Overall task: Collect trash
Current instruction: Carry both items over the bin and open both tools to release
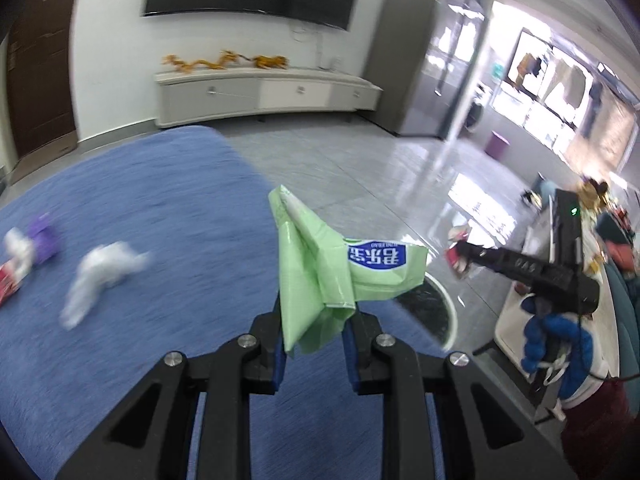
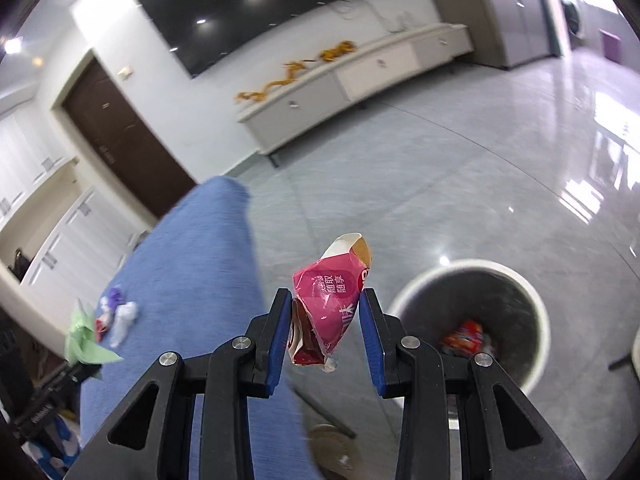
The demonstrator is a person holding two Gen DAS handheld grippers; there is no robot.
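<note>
right gripper (image 2: 324, 320) jaws parted, red wrapper (image 2: 330, 304) loose between them | bin (image 2: 536, 308) on the floor, just right of fingers, nearer this hand | left gripper (image 1: 314, 332) pinches green wrapper (image 1: 320, 272), bin rim (image 1: 448, 304) right of it | more scraps on blue cloth (image 1: 160, 208), left edge

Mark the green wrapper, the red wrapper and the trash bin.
green wrapper (image 1: 316, 280): left wrist view, on its folded middle.
red wrapper (image 2: 328, 304): right wrist view, on its printed pink face.
trash bin (image 2: 536, 300): right wrist view, on its white rim.
</note>
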